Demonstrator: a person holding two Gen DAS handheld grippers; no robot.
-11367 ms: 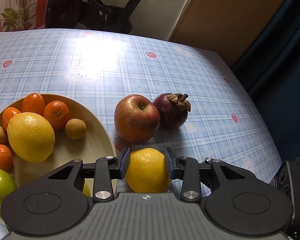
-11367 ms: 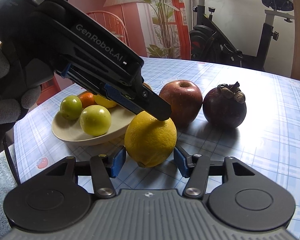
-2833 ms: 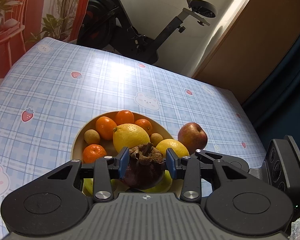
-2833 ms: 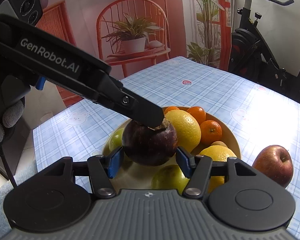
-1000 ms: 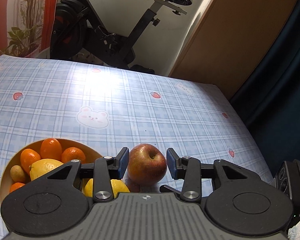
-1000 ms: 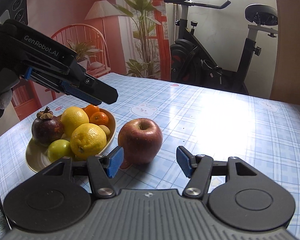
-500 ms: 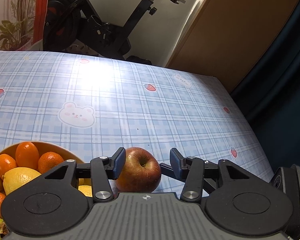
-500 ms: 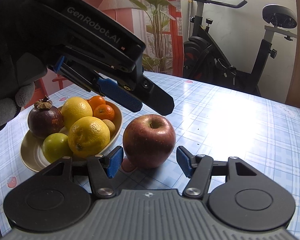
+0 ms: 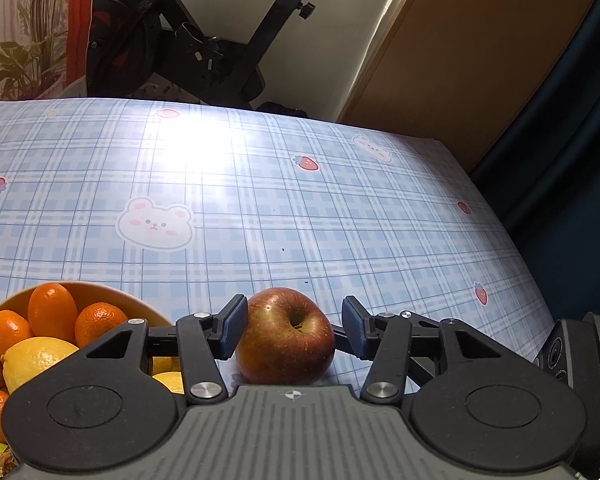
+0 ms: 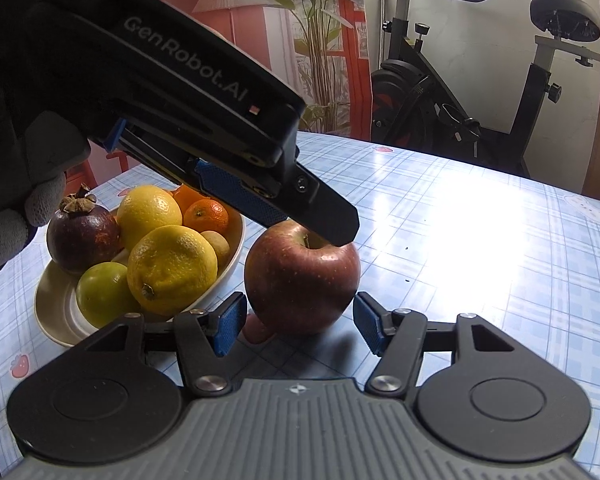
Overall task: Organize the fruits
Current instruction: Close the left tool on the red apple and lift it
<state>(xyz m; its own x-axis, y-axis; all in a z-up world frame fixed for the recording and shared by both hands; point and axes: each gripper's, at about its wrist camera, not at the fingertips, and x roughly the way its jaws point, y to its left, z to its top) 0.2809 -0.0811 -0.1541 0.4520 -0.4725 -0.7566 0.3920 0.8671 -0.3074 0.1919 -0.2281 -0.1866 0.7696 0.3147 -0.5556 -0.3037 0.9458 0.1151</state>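
The apple point(image 9: 285, 336) sits on the counter point(image 9: 260, 208) between the fingers of my left tool point(image 9: 290, 326), whose jaws are opening, pads not pressing it. My right tool point(image 10: 300, 324) stands spread around the same apple, not gripping. The bowl point(image 10: 52, 312) of fruit lies just left of both tools.

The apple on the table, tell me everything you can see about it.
The apple is red with yellowish streaks and fine pale speckles, its skin glossy and whole. It stands upright on the checked tablecloth, stem hollow facing up, just outside the rim of the fruit bowl. It sits between the pads of both tongs: the left tongs are opening, with a gap on one side, and one tip hangs over its top. The right tongs flank it without pressing.
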